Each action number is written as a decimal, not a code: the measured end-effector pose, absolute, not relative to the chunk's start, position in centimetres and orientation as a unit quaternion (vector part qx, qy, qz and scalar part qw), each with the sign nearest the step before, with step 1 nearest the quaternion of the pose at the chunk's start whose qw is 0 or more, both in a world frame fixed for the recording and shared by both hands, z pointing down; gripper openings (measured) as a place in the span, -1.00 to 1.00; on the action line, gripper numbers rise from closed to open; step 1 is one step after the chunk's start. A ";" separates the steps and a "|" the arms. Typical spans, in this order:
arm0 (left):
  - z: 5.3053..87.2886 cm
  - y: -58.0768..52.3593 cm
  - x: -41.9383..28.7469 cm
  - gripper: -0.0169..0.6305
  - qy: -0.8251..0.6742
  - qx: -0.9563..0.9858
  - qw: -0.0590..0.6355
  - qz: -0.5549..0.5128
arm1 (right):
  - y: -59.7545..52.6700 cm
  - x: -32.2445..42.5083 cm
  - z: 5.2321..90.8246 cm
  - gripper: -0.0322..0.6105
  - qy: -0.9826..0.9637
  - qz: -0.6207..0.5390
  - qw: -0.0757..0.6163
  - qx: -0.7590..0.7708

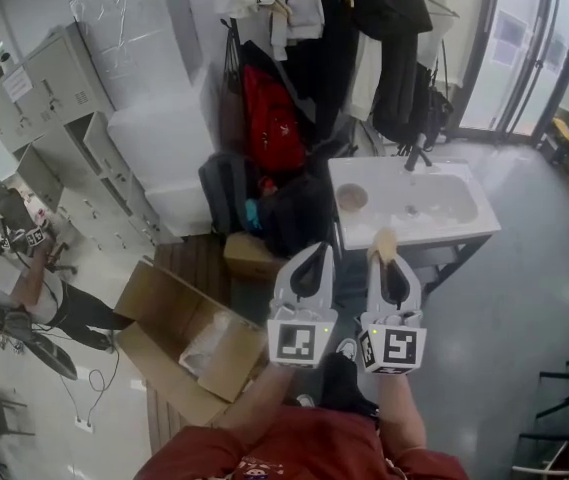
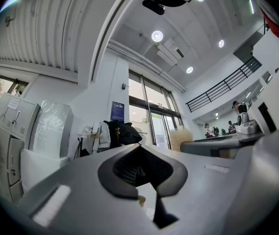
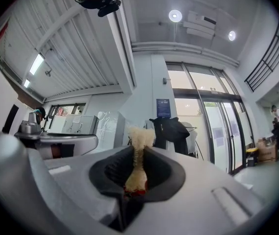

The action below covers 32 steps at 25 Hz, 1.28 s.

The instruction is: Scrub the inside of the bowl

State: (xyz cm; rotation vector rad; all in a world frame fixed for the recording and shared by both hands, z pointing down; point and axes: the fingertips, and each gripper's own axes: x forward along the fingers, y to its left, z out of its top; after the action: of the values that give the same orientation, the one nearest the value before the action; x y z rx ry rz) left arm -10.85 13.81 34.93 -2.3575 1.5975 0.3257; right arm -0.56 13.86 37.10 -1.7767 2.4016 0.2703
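A small round brownish bowl point(image 1: 352, 197) sits on the left part of a white sink unit point(image 1: 464, 230), ahead of both grippers. My right gripper point(image 1: 385, 255) is shut on a cream scrubbing sponge point(image 1: 383, 241), whose end sticks out past the fingertips. The right gripper view shows that sponge point(image 3: 139, 140) pinched between the jaws. My left gripper point(image 1: 315, 255) is shut with nothing in it, and the left gripper view shows its jaws point(image 2: 139, 148) closed and empty. Both grippers are held side by side, well short of the sink.
A faucet point(image 1: 416, 155) stands behind the basin. A red backpack point(image 1: 273, 118), dark bags and hanging coats point(image 1: 394, 28) lie left of and behind the sink. An open cardboard box point(image 1: 190, 342) is at lower left. Grey lockers point(image 1: 54, 98) and a seated person point(image 1: 14, 280) are at far left.
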 end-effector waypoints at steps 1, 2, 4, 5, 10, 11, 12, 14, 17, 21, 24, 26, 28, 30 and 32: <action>35.0 13.5 -10.7 -0.93 0.552 -0.815 0.138 0.109 | 13.5 -0.4 37.1 -0.75 0.798 0.090 0.074 -0.592; 35.1 13.0 -10.6 -0.93 0.553 -0.814 0.140 0.106 | 13.1 -0.2 37.1 -0.76 0.797 0.091 0.077 -0.592; 35.4 12.1 -10.3 -0.93 0.553 -0.814 0.144 0.102 | 12.1 0.1 37.3 -0.76 0.799 0.089 0.079 -0.590; 35.6 11.6 -10.1 -0.93 0.553 -0.815 0.145 0.099 | 11.6 0.1 37.6 -0.76 0.801 0.085 0.078 -0.587; 35.6 8.5 -8.7 -0.93 0.552 -0.816 0.143 0.097 | 8.5 1.2 37.7 -0.75 0.804 0.080 0.075 -0.585; 35.5 7.6 -8.4 -0.93 0.552 -0.816 0.142 0.098 | 7.6 1.5 37.7 -0.76 0.804 0.079 0.075 -0.585; 35.5 6.8 -8.0 -0.93 0.552 -0.816 0.143 0.097 | 6.7 1.9 37.8 -0.76 0.804 0.077 0.074 -0.585; 35.5 5.0 -7.3 -0.93 0.551 -0.816 0.150 0.092 | 4.7 2.5 38.1 -0.76 0.805 0.073 0.073 -0.585; 35.1 2.1 -6.4 -0.93 0.552 -0.815 0.147 0.094 | 1.6 3.6 38.0 -0.76 0.805 0.069 0.073 -0.584; 34.8 -2.1 -5.0 -0.93 0.560 -0.812 0.137 0.089 | -2.6 5.0 37.7 -0.75 0.809 0.061 0.068 -0.580; 35.1 -5.3 -3.7 -0.93 0.563 -0.813 0.127 0.084 | -5.7 6.4 37.8 -0.76 0.811 0.057 0.065 -0.579; 35.5 -7.1 -2.9 -0.93 0.563 -0.813 0.121 0.081 | -7.6 7.3 37.9 -0.75 0.811 0.054 0.064 -0.580; 35.5 -8.8 -2.1 -0.93 0.565 -0.813 0.115 0.083 | -9.3 8.2 37.9 -0.75 0.810 0.052 0.063 -0.581; 35.3 -10.5 -1.1 -0.93 0.567 -0.812 0.113 0.082 | -10.9 9.2 37.8 -0.75 0.811 0.049 0.064 -0.579; 35.0 -12.1 0.1 -0.93 0.566 -0.813 0.113 0.080 | -12.5 10.4 37.6 -0.75 0.812 0.046 0.066 -0.577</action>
State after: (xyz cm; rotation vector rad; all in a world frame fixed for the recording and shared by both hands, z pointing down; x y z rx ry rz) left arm 0.08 -12.09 35.03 -2.3833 1.6605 0.2355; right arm 10.36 -12.50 37.63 -1.7415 2.4502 0.1399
